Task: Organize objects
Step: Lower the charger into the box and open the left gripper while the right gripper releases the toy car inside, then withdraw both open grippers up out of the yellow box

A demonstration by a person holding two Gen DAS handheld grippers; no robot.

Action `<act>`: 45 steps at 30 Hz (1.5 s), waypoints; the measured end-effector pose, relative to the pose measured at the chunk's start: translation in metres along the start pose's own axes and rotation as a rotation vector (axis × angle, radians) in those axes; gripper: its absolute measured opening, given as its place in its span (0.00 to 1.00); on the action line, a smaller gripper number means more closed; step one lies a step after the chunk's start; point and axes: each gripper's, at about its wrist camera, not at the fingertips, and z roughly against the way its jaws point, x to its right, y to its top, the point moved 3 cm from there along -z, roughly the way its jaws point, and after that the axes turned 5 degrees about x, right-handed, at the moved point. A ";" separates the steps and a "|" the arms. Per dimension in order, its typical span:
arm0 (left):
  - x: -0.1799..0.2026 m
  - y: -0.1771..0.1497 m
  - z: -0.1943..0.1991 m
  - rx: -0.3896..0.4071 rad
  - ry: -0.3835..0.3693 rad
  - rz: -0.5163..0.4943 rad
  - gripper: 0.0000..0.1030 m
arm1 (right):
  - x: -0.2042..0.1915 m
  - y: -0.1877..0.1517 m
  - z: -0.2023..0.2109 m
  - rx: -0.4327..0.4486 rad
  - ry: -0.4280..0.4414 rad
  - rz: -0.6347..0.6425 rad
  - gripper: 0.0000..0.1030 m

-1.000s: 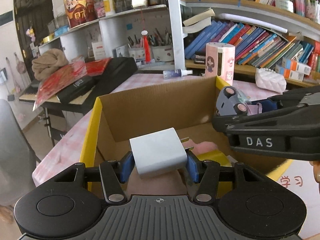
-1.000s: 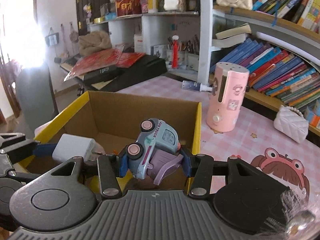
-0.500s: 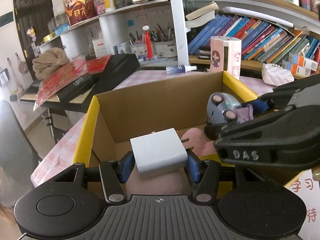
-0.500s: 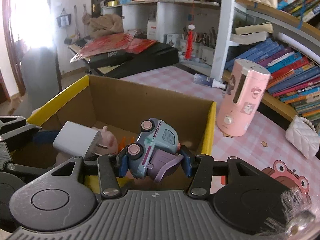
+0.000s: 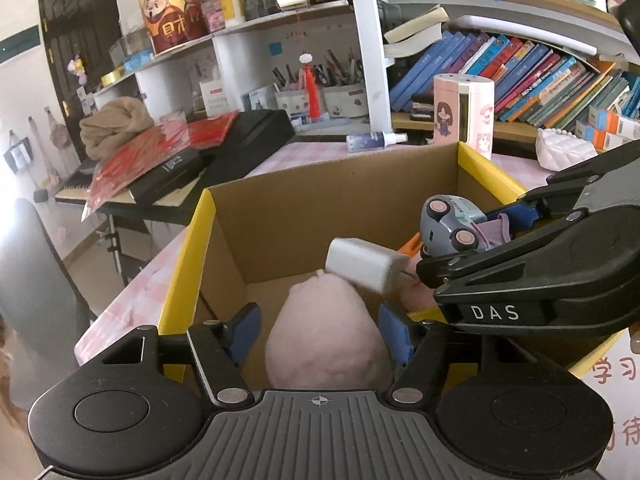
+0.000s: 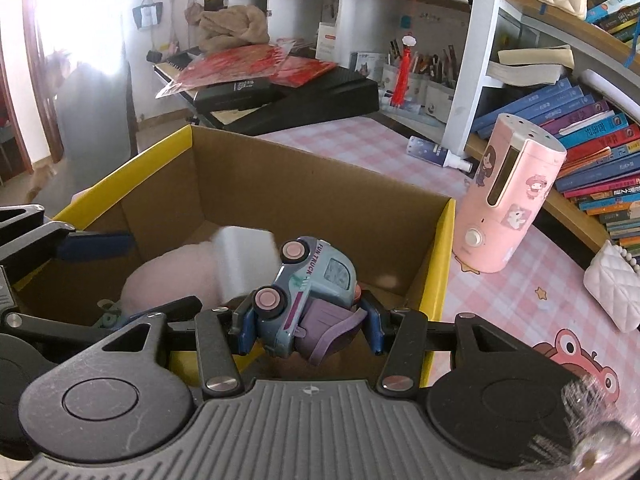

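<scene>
An open cardboard box (image 5: pixel 320 208) with yellow rims stands on the pink checked table. My left gripper (image 5: pixel 320 332) hangs over its near side, jaws opening, nothing pressed between the blue pads. The white charger (image 5: pixel 366 266) is loose ahead of it, blurred, above a pink plush toy (image 5: pixel 320 364) lying in the box. My right gripper (image 6: pixel 308 320) is shut on a blue and purple toy truck (image 6: pixel 316 284), held tilted over the box (image 6: pixel 304 192). In that view the charger (image 6: pixel 240 264) and plush (image 6: pixel 172 276) lie behind the truck. The truck (image 5: pixel 452 220) also shows in the left wrist view.
A pink cartoon cylinder (image 6: pixel 508 208) stands just right of the box, with a white quilted purse (image 6: pixel 612 284) further right. A spray bottle (image 6: pixel 436 152) lies behind. Bookshelves line the back. A black keyboard (image 6: pixel 300 96) with red papers sits beyond the box's far side.
My left jaws have spread and the white charger has left them, dropping forward into the box. The right gripper with the truck has shifted slightly lower over the box.
</scene>
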 end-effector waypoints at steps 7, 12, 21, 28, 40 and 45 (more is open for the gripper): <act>0.001 -0.002 0.010 0.010 0.003 0.005 0.71 | 0.000 0.000 0.000 0.002 0.002 -0.001 0.47; -0.002 -0.002 0.018 0.022 0.007 0.020 0.73 | -0.003 0.001 0.003 0.016 0.004 0.002 0.50; -0.008 -0.002 0.032 0.042 0.032 0.057 0.78 | 0.003 -0.001 0.016 0.072 -0.001 -0.061 0.60; -0.011 -0.001 0.044 0.066 0.045 0.082 0.79 | 0.010 -0.002 0.035 0.135 -0.034 -0.097 0.60; -0.014 0.002 0.068 0.116 -0.006 0.138 0.83 | 0.024 -0.016 0.095 0.245 -0.224 -0.188 0.68; -0.010 -0.003 0.083 0.131 -0.031 0.127 0.88 | 0.026 -0.033 0.119 0.244 -0.321 -0.241 0.73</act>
